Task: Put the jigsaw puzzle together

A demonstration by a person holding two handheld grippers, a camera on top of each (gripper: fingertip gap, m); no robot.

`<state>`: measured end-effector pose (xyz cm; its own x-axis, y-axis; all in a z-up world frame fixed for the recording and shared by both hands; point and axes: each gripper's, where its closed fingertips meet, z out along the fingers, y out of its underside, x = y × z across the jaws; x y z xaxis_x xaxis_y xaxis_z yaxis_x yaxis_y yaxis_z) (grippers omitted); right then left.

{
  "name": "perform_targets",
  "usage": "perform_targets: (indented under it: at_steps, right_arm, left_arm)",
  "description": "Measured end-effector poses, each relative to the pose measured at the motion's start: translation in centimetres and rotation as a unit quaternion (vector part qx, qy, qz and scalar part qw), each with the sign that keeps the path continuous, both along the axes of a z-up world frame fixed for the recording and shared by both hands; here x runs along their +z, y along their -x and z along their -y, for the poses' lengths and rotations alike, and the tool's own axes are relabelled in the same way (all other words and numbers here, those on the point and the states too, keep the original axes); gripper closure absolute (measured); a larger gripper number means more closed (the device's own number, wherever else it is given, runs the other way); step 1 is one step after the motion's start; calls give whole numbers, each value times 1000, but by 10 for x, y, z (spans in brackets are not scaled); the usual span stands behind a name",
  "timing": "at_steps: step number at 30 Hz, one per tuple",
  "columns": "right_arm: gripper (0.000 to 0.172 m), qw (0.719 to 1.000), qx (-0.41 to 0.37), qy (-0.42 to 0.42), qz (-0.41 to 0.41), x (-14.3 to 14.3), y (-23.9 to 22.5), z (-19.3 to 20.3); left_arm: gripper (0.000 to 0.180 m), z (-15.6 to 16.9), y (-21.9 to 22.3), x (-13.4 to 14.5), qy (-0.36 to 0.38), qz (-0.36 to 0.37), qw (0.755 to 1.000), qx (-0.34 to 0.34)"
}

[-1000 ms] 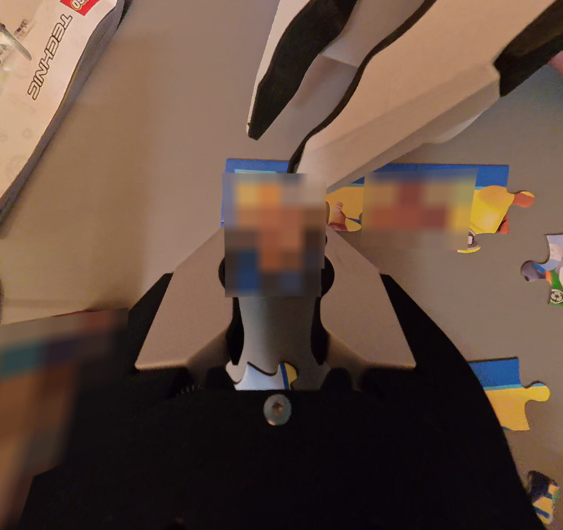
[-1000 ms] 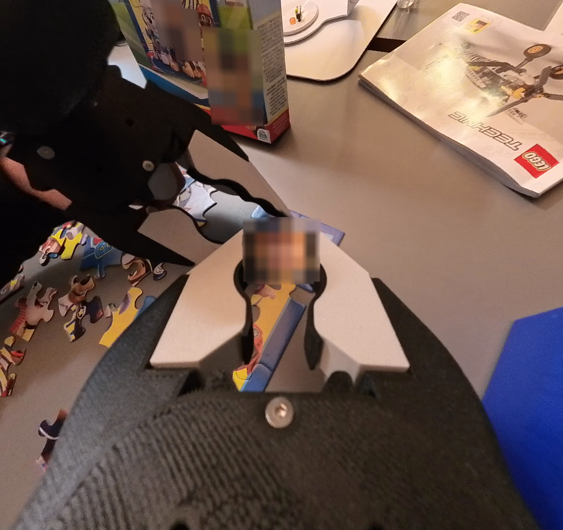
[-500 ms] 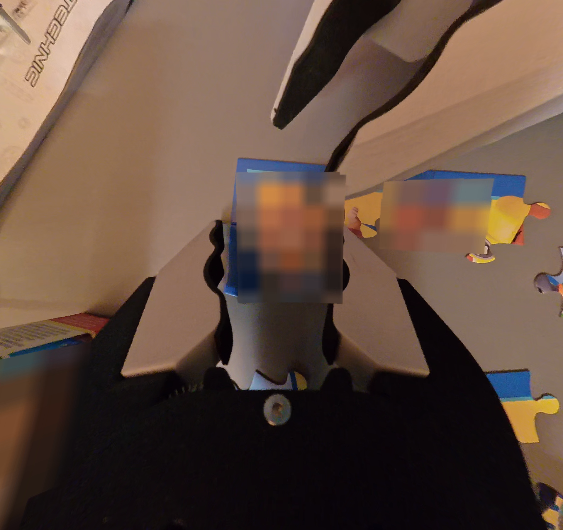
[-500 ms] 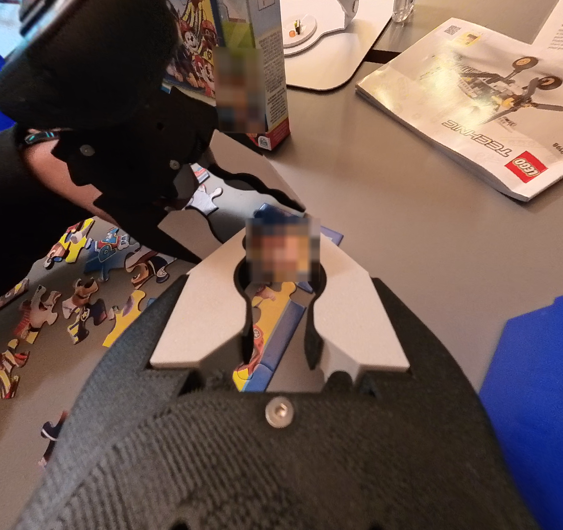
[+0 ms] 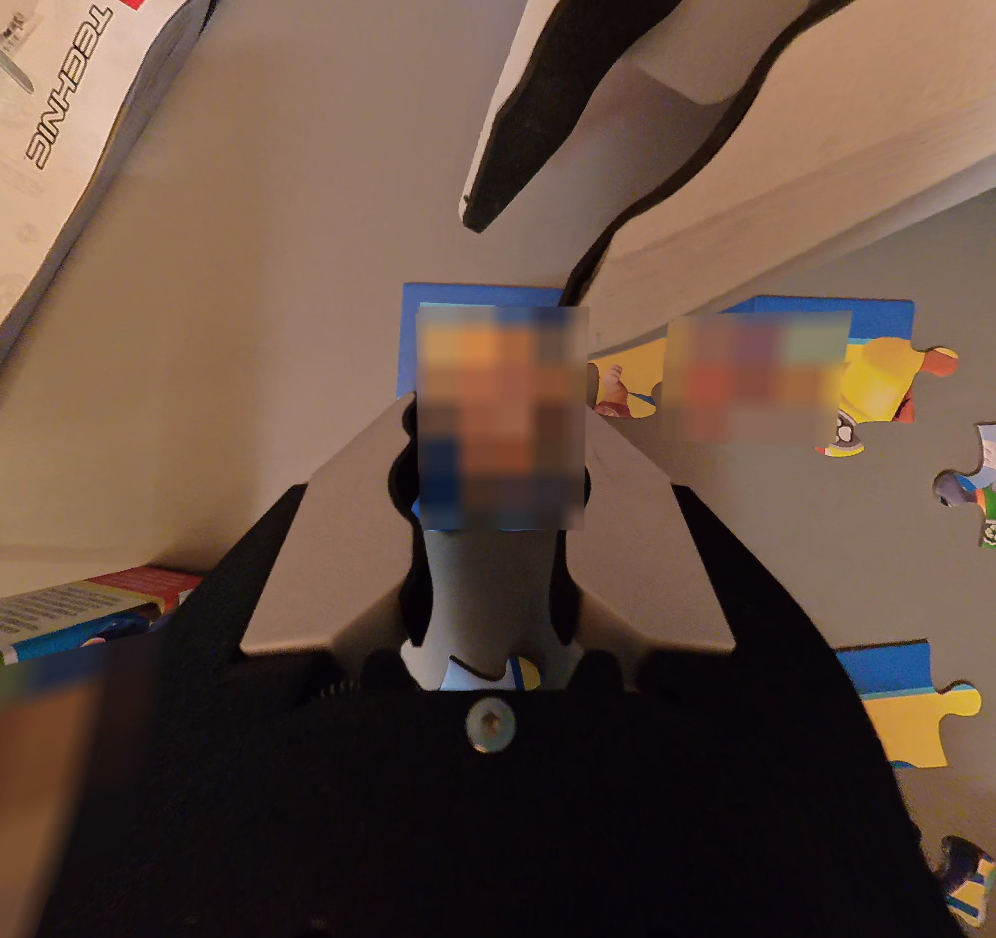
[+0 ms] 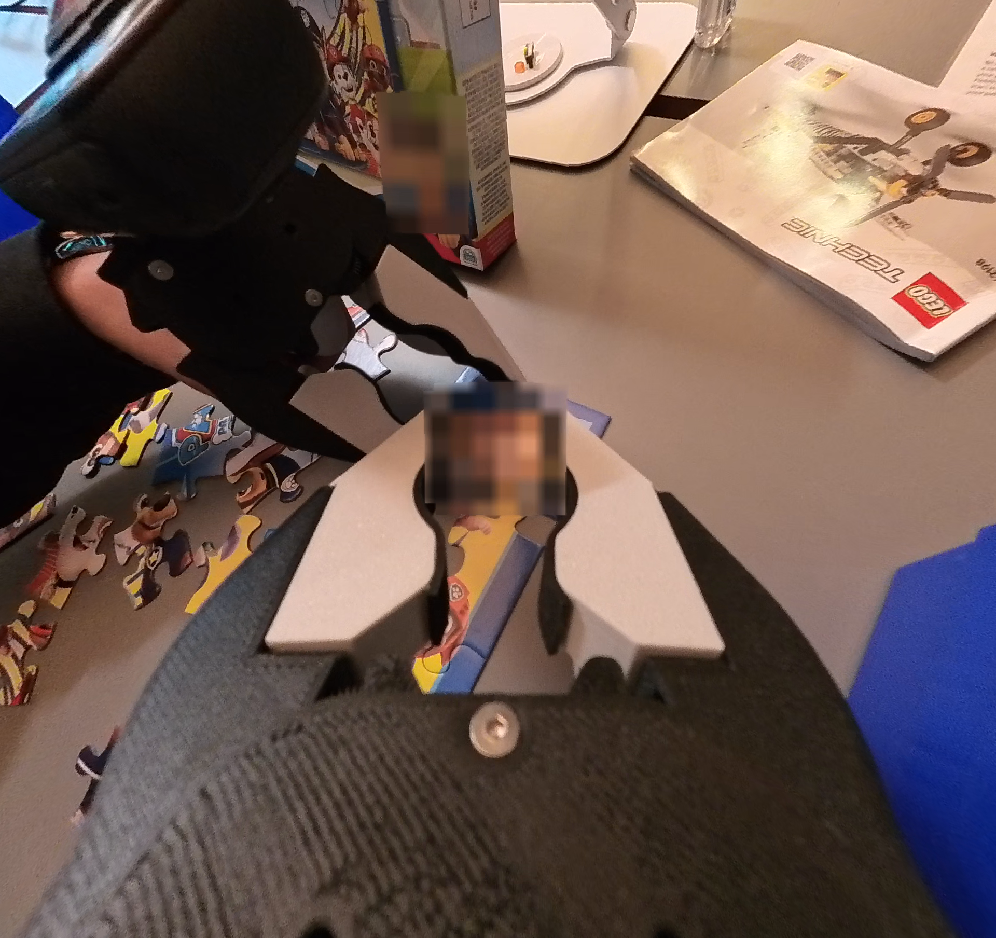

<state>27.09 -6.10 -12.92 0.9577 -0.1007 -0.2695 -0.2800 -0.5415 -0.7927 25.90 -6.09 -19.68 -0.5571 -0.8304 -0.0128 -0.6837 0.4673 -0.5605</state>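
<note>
On the grey table [image 5: 296, 265], my left tool [image 5: 498, 416] stood partly open astride a blue-edged puzzle corner piece [image 5: 474, 295]. Whether its pads pressed the piece's sides I could not tell. To the right, my right tool [image 6: 496, 459] was part open, gripping nothing. One fingertip [image 5: 579, 281] was down at that piece's far edge, beside a yellow joined strip [image 5: 884, 378].
</note>
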Motion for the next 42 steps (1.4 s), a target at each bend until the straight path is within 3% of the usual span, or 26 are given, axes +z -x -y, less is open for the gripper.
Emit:
perform_targets:
  at_steps: [19,25,30,35,42]
  right_arm:
    - [140,1000,-3,8,6,-4,-5,3]
    - [139,997,-27,19,64,-9,7,20]
    - [122,979,-78,70,173,-23,7,47]
    - [97,989,-101,65,84,-43,31,58]
    - [103,977,-140,123,107,-66,27,63]
  left_arm:
    - [136,6,4,0,6,-3,1000,-11]
    - [126,-4,-1,7,5,17,1000,7]
    - [124,-10,2,21,21,36,999,25]
    - [122,-19,6,15,9,36,999,36]
    - [119,-20,0,12,21,26,999,37]
